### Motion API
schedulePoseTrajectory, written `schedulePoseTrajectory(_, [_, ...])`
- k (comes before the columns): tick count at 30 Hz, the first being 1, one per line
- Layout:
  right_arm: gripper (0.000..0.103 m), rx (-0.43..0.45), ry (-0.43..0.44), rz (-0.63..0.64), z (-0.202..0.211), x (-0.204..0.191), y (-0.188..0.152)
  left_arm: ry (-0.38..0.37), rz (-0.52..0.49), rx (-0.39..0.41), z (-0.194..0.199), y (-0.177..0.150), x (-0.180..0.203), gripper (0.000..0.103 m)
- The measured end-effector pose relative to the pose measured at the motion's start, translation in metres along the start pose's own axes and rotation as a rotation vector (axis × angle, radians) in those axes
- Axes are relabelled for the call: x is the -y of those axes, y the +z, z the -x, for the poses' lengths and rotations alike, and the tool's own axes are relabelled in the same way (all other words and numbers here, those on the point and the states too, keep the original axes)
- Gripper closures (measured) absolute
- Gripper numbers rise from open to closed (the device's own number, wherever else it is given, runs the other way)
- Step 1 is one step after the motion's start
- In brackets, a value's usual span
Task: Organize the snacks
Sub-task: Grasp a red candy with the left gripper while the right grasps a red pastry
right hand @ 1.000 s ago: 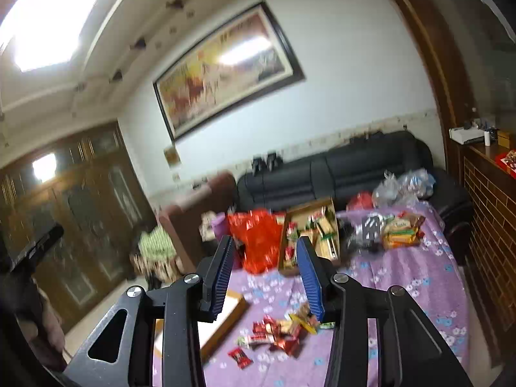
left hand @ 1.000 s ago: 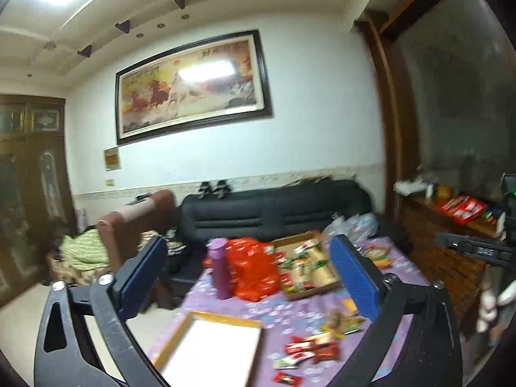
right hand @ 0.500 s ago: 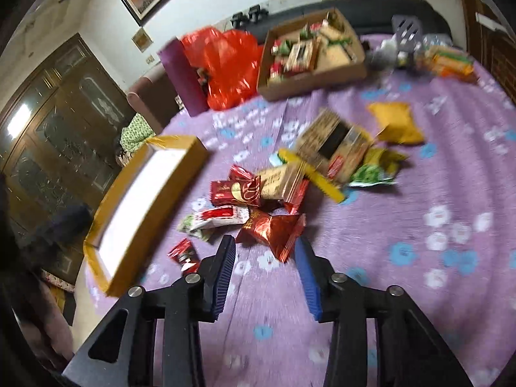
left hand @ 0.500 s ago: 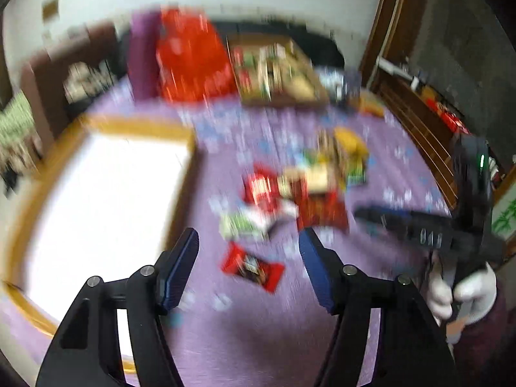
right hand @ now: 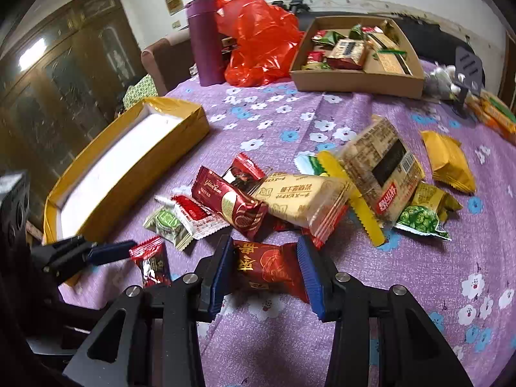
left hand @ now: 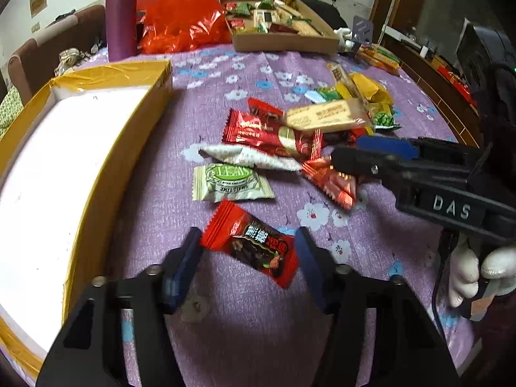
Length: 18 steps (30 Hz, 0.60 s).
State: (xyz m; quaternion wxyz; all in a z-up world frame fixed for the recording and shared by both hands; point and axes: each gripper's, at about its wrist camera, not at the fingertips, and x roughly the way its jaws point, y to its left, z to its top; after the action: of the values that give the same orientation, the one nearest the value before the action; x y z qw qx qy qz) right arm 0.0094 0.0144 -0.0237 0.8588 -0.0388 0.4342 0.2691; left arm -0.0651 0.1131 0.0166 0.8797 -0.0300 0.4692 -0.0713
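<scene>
**Two grippers down at the near edge of the snack pile**

Your left gripper has its jaws wide, one on each side of a red-and-black candy lying flat on the purple flowered table. The wrapper's long axis runs diagonally, its far-left crimped end by the left jaw and its near-right end by the right jaw; whether either jaw touches the wrapper, you cannot tell.

Your right gripper has its jaws part-open around a dark red packet with gold lettering. In the right wrist view the packet lies between the blue pads with both pads at or against its sides, and its long axis runs roughly away from you, toward the pile. No firm clamp is visible.

Just beyond it sits the heap: a long red bar angled from far-left to near-right, a cream biscuit pack leaning across it, and a small green-and-white sachet on the near-left side.

The yellow-edged tray with a white floor stands at the left, its long side running near to far. At the far side stand a cardboard box of snacks, a red plastic bag and a purple bottle.
</scene>
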Motion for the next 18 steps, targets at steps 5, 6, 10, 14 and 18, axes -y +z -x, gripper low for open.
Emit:
schedulePoseTrajectory(5, [0.058, -0.011, 0.031, -0.015, 0.01, 0.003, -0.009, -0.042, 0.048, 0.003, 0.0, 0.003, -0.008, 0.066])
schedulePoseTrajectory(6, [0.059, -0.009, 0.043, -0.03, 0.013, 0.007, -0.012, -0.047, 0.055, 0.0, -0.001, 0.003, -0.008, 0.066])
schedulePoseTrajectory(10, [0.056, -0.012, 0.066, -0.055, 0.018, 0.012, -0.021, -0.057, 0.082, -0.008, -0.006, 0.008, -0.01, 0.063])
schedulePoseTrajectory(14, [0.052, -0.003, 0.065, -0.055, 0.018, 0.01, -0.022, -0.02, 0.051, -0.015, -0.013, 0.016, 0.0, 0.056])
schedulePoseTrajectory(18, [0.044, 0.014, 0.074, -0.086, 0.016, 0.009, -0.019, 0.002, 0.044, -0.014, -0.018, 0.021, 0.003, 0.057])
